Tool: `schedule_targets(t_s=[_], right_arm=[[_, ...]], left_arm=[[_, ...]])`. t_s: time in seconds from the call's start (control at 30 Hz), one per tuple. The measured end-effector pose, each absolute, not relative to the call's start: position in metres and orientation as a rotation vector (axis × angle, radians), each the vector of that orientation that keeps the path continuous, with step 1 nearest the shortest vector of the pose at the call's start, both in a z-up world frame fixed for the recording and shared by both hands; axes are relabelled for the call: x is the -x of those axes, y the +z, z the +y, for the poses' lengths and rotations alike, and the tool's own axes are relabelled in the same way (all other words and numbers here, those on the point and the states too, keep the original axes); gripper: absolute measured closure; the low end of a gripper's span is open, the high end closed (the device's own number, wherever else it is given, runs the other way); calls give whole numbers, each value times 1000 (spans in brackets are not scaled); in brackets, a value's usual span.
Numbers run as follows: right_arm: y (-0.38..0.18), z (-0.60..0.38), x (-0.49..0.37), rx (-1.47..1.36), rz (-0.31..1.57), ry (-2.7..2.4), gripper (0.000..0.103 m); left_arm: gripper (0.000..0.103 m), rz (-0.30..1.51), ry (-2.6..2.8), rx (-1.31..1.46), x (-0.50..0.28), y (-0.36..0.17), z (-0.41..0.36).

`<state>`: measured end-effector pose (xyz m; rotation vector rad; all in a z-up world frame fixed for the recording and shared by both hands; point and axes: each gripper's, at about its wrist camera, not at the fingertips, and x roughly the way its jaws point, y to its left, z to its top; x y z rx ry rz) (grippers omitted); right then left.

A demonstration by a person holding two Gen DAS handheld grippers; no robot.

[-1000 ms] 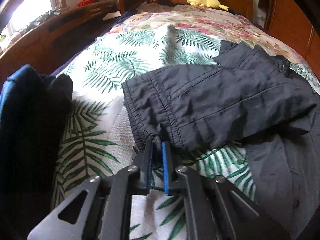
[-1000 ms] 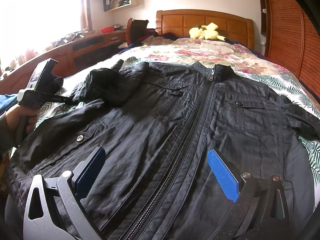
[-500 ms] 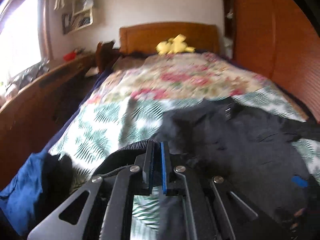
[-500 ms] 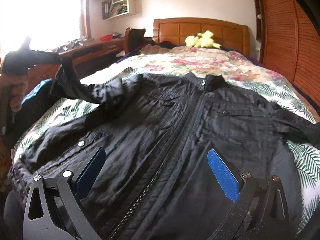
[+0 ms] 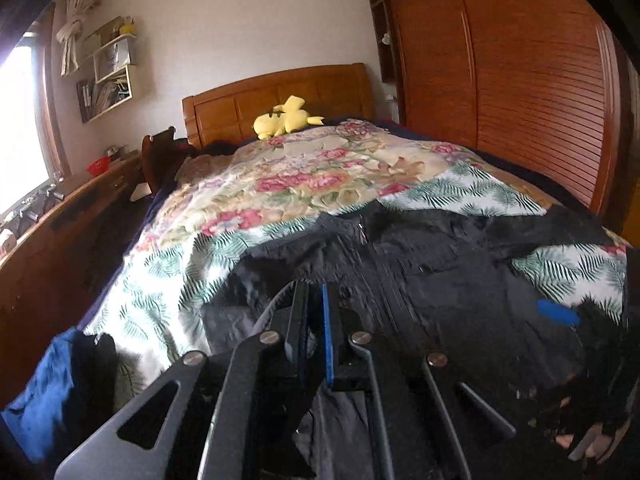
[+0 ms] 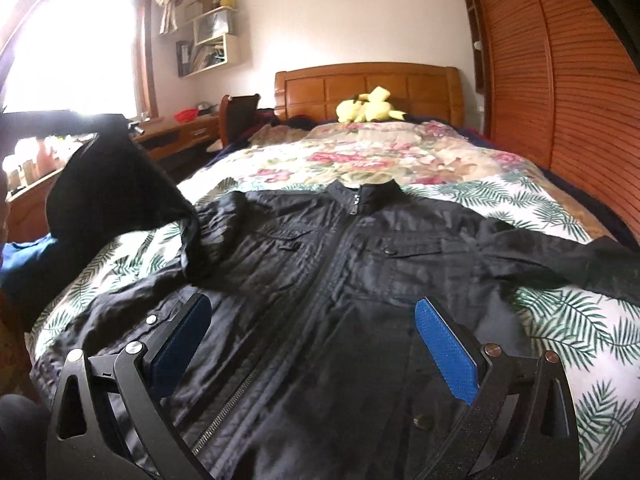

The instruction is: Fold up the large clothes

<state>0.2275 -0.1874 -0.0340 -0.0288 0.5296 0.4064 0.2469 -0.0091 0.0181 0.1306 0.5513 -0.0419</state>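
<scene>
Jacket (image 6: pixel 344 264), black and zipped up the front, lies face up across the near half of the bed (image 6: pixel 400 152), its collar pointing toward the far wooden headboard (image 6: pixel 368 84) and its hem closest to us. We see its right sleeve (image 6: pixel 560 256) stretched out flat over the palm-leaf bedspread (image 6: pixel 560 320) toward the right edge of the bed. Its left sleeve (image 6: pixel 116 184) is lifted off the bed at the left, hanging in the air in front of the bright window (image 6: pixel 76 48). Our left gripper (image 5: pixel 314 320) has its two fingers pressed together, and dark fabric of that sleeve is pinched between them, with more cloth draping down below the jaws in the left wrist view. Our right gripper (image 6: pixel 308 340) hovers over the lower front of the jacket with its blue pads (image 6: pixel 448 352) spread wide, one on each side of the zipper (image 6: pixel 320 300), and nothing is held between them; whether they touch the cloth we cannot tell. On the far side of the bed, against the headboard, a yellow plush toy (image 6: pixel 368 110) rests. A blue cloth (image 5: pixel 44 396) sits at the near left edge beside the bed, and a slatted wooden wardrobe (image 6: pixel 560 80) runs along the right wall.
</scene>
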Motion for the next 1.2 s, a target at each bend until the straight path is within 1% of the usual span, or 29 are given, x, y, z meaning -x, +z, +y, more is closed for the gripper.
schedule_targets(t_s=[0.27, 0.47, 0.8, 1.2], right_arm=[[-31, -186, -216, 53, 534, 395, 0], [-38, -170, -222, 69, 553, 432, 0], [-61, -121, -212, 95, 626, 629, 0], [-84, -27, -189, 251, 689, 874, 6]], left_arm=[[97, 632, -122, -128, -210, -24, -11], [92, 612, -117, -66, -182, -45, 6], [91, 571, -9, 30, -154, -70, 63], [91, 567, 69, 60, -133, -81, 108]])
